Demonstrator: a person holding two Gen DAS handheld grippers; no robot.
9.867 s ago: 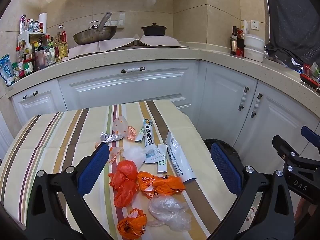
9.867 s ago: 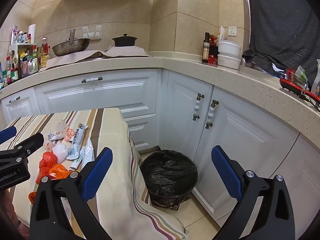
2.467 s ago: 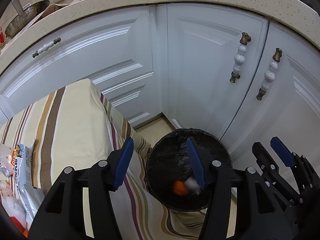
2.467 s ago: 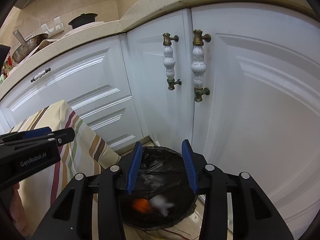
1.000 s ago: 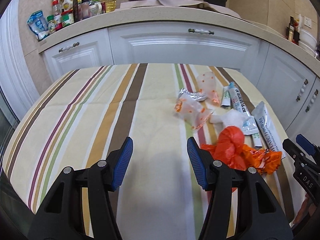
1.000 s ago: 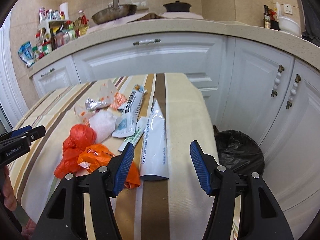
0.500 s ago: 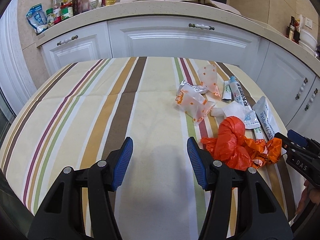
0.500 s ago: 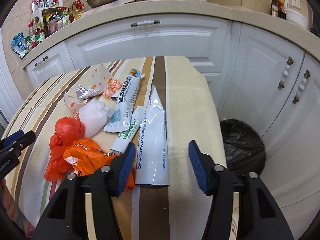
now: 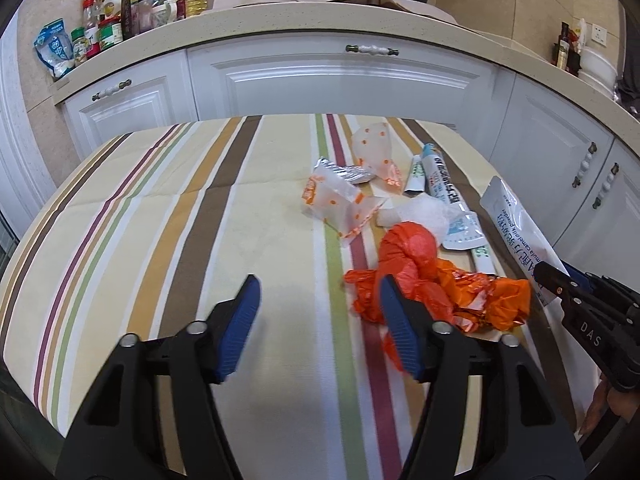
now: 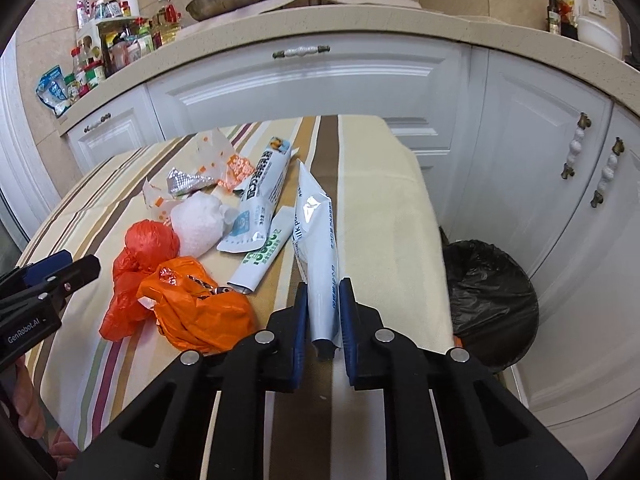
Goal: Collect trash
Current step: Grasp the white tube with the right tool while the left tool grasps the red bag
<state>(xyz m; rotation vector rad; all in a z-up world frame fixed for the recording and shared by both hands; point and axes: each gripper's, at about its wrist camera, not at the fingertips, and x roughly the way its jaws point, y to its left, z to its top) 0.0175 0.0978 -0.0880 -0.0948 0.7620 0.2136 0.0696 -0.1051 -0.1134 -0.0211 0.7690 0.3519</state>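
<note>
Trash lies on a striped tablecloth (image 9: 168,208). My right gripper (image 10: 323,292) is shut on the near end of a long white milk-powder sachet (image 10: 318,240), which also shows in the left wrist view (image 9: 516,228). My left gripper (image 9: 316,300) is open and empty above the cloth, its right finger (image 9: 400,332) beside a red bag (image 9: 404,252) and an orange bag (image 9: 492,300). The red bag (image 10: 150,242) and orange bag (image 10: 196,304) lie left of my right gripper. A black-lined bin (image 10: 488,292) stands on the floor to the right.
Other wrappers lie further back: a white wad (image 10: 198,222), a blue-and-white tube (image 10: 260,196), a green-lettered sachet (image 10: 266,256), a foil scrap (image 10: 184,180), dotted wrappers (image 9: 340,204). White cabinets (image 9: 340,80) and a counter with bottles (image 9: 136,12) stand behind.
My right gripper has moved down and closed on the near end of the long white sachet. My left gripper has moved a little closer to the red and orange bags.
</note>
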